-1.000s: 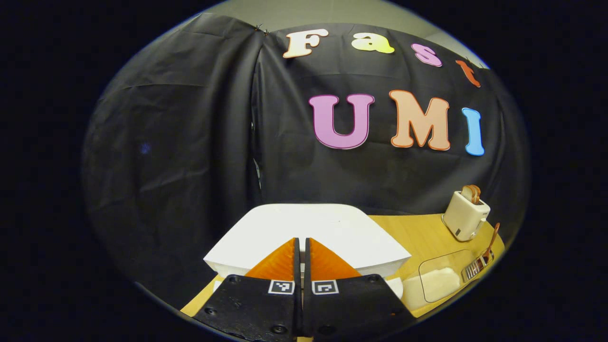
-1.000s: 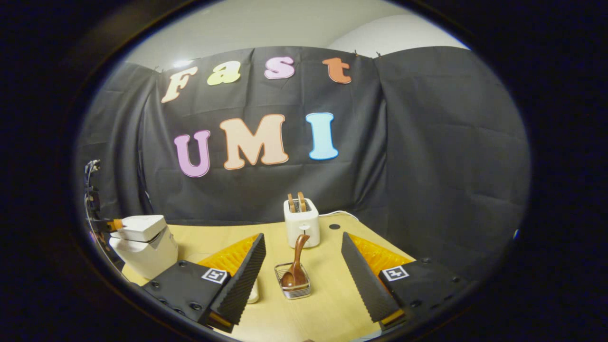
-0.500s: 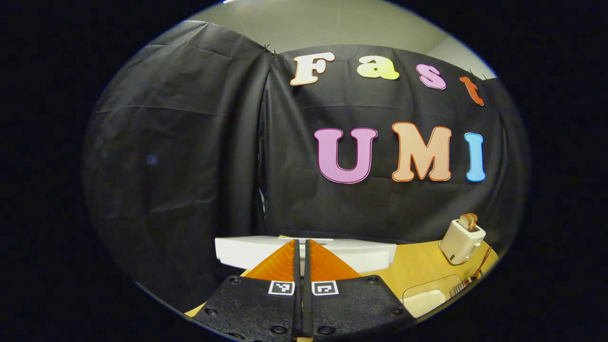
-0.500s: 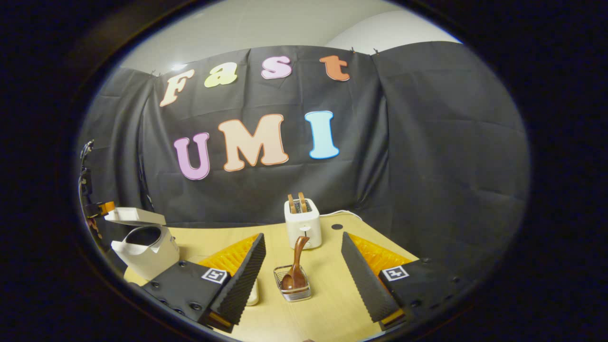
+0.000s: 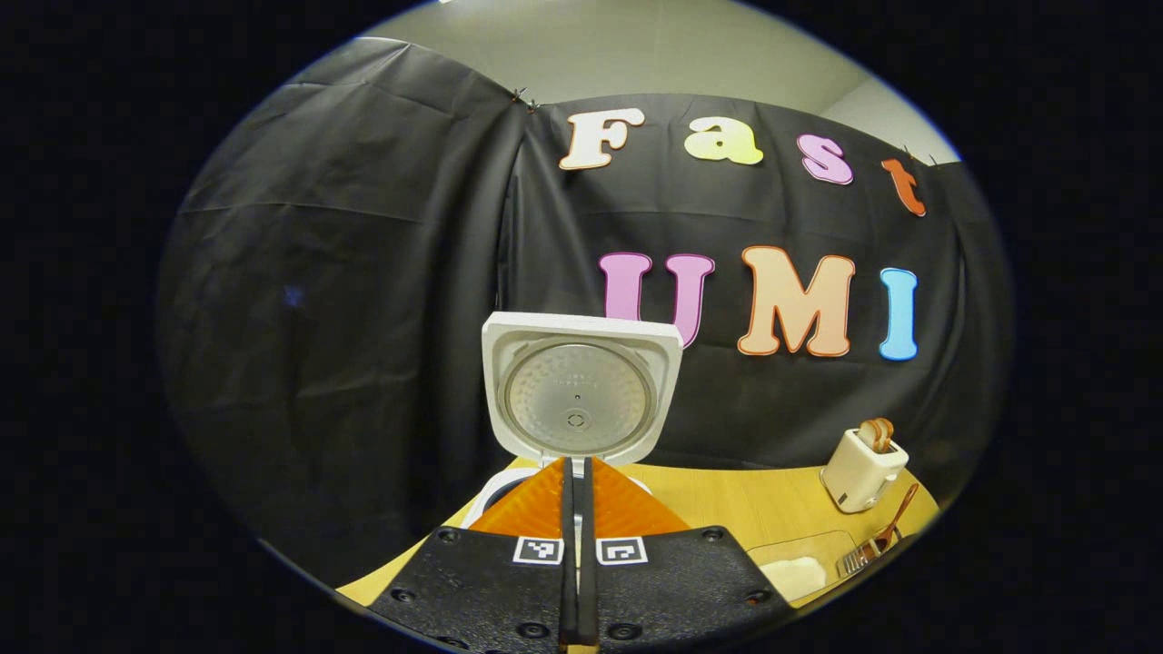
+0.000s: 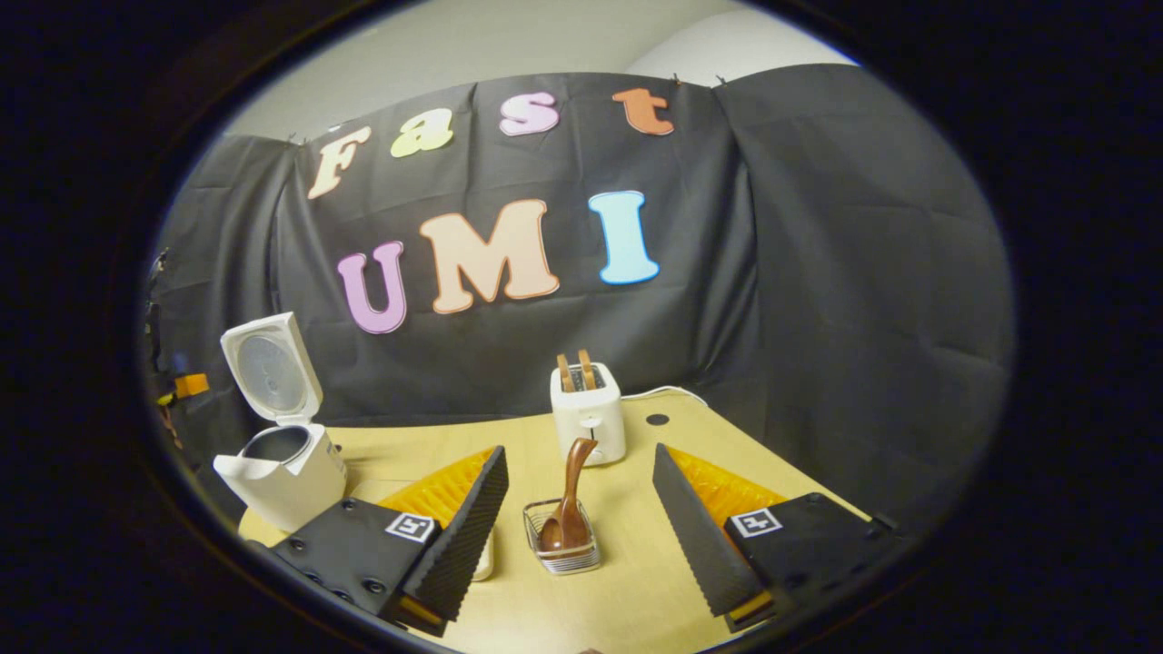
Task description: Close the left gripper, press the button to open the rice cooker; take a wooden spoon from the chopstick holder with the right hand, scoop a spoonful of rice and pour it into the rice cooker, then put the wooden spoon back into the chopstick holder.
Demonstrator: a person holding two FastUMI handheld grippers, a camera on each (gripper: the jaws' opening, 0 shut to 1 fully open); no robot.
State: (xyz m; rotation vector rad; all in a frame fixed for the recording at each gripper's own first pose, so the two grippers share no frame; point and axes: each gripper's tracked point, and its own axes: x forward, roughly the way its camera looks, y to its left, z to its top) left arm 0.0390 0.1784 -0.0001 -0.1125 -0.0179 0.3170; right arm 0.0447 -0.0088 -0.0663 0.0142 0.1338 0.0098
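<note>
The left hand-held gripper (image 5: 577, 472) is clenched on nothing, its fingers pressed flat together, because a closed tip makes a firm point for pushing the button. Straight ahead of it the rice cooker (image 6: 283, 472) stands with its lid (image 5: 580, 389) swung upright, so the opening step looks done and the pot is ready to take rice.

The right hand-held gripper (image 6: 580, 495) is released, jaws spread wide, lined up with the wooden spoon (image 6: 568, 500), which leans in the wire chopstick holder (image 6: 561, 549) between and just beyond its fingers. The wide gap suits closing on the upright handle. A toaster (image 6: 589, 418) stands farther off on the surface (image 6: 627, 581), behind the spoon. The rice (image 5: 792, 576) lies in a clear tray to the right of the left gripper.
</note>
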